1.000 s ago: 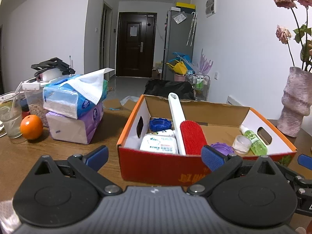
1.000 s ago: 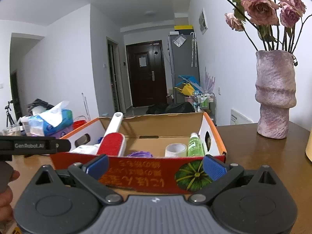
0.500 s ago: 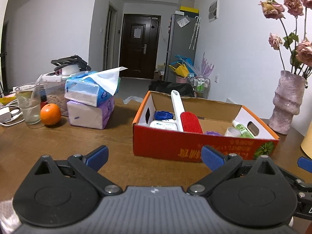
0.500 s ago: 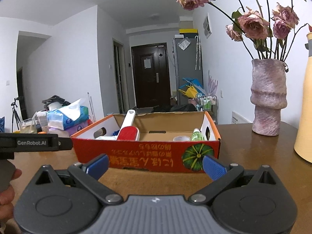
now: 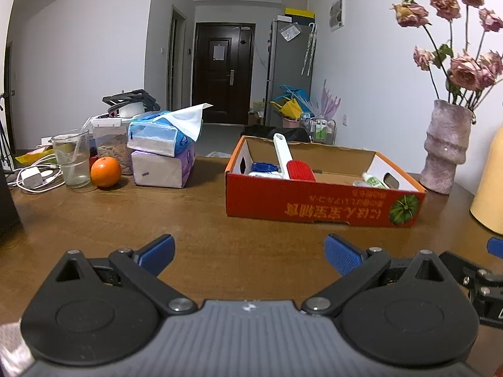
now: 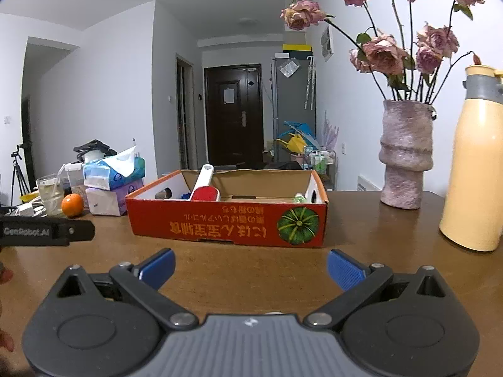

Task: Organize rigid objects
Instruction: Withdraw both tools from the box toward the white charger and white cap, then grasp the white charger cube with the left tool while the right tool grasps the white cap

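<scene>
Left hand-held gripper (image 5: 248, 251) is hovering low over the desk (image 5: 201, 220), fingers apart, gripping nothing. Right hand-held gripper (image 6: 250, 267) is doing the same, fingers spread, nothing between them. Bare wood is lying between both and the orange cardboard box (image 6: 226, 224), which is sitting mid-desk. A red lint brush (image 5: 295, 166) with a white handle is leaning inside it, a green bottle (image 5: 372, 181) lying at its right end. Far left: orange (image 5: 105, 172), glass (image 5: 69, 158), stacked tissue packs (image 5: 163, 154). Far right: pink vase (image 6: 404, 154), yellow thermos (image 6: 478, 160).
</scene>
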Action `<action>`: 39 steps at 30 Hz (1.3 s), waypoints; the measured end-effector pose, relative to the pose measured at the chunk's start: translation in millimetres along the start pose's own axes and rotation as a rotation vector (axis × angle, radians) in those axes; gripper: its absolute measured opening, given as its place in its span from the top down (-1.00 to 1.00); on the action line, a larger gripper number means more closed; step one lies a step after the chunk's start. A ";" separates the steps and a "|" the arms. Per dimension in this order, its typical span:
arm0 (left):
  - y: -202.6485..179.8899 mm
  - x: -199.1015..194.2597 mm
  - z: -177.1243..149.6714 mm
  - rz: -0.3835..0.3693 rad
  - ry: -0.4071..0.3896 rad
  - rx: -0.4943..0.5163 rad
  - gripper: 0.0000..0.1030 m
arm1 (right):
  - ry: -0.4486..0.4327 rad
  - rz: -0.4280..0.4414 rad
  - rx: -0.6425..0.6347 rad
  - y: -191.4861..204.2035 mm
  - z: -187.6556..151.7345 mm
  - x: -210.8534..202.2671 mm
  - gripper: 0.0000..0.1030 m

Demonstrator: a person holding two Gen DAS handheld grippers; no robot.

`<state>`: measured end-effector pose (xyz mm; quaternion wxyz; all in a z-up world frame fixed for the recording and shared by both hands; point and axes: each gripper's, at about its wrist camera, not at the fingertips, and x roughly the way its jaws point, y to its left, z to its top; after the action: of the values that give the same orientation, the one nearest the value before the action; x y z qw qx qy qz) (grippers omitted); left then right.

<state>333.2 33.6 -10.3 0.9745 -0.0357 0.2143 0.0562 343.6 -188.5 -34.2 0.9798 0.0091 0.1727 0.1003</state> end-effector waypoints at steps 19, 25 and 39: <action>-3.3 -50.6 -27.2 -0.008 0.104 0.026 -1.00 | 0.053 -0.016 -0.008 -0.4 -15.8 -61.4 -1.00; -3.8 -53.1 -37.4 -0.005 0.171 0.028 -1.00 | 0.076 -0.023 -0.015 -3.2 -21.3 -70.7 -1.00; -6.4 -35.7 -46.0 0.028 0.252 0.040 -1.00 | 0.111 -0.046 -0.017 -8.2 -30.7 -65.4 -1.00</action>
<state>282.8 19.5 -36.6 0.9395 -0.0202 0.3364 0.0608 274.6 -210.2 -41.4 0.9708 -0.0089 0.2262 0.0796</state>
